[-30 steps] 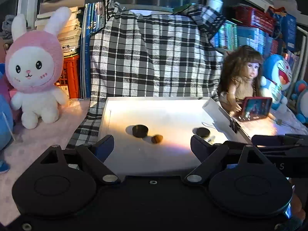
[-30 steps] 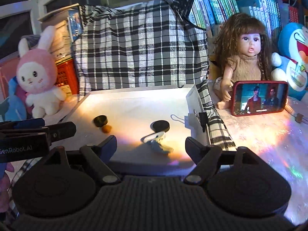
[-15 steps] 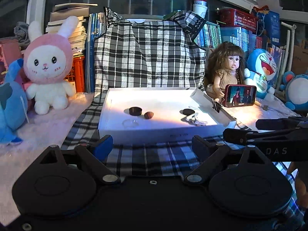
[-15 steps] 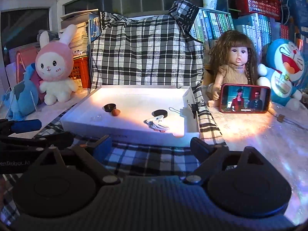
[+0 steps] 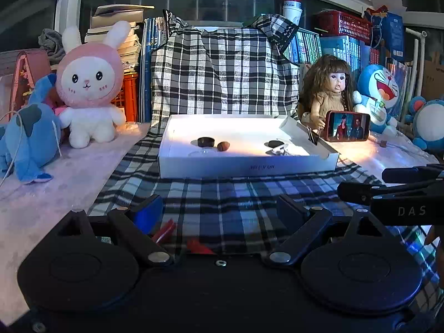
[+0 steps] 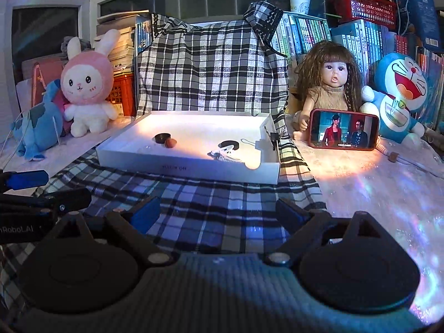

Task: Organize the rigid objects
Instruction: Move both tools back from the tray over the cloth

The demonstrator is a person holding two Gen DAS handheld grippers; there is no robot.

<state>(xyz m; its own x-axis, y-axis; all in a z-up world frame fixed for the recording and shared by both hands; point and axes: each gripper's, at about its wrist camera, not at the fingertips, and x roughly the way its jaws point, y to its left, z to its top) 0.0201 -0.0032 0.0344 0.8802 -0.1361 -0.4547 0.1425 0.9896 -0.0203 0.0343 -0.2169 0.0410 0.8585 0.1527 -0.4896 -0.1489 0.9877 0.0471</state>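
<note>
A white shallow box [image 5: 249,166] [image 6: 188,170] sits on the plaid cloth ahead of both grippers. It holds a dark round cap [image 5: 206,141] [image 6: 162,138], a brown nut-like ball [image 5: 223,146] [image 6: 170,143], a black disc [image 5: 275,143] [image 6: 229,144] and a white clip-like piece [image 6: 226,154]. My left gripper [image 5: 219,211] is open and empty, low over the cloth, well short of the box. Small red pieces [image 5: 163,231] lie on the cloth just below it. My right gripper [image 6: 216,213] is open and empty, also short of the box.
A pink rabbit plush [image 5: 88,83], a blue plush [image 5: 27,138], a doll [image 6: 333,83], a phone playing video [image 6: 344,133] and a Doraemon plush [image 6: 399,97] ring the box. Books and a draped plaid cloth [image 5: 222,69] stand behind.
Both grippers have pulled back and away from the box, which now looks smaller and farther off. Both stay open and empty. The box contents have not moved.
</note>
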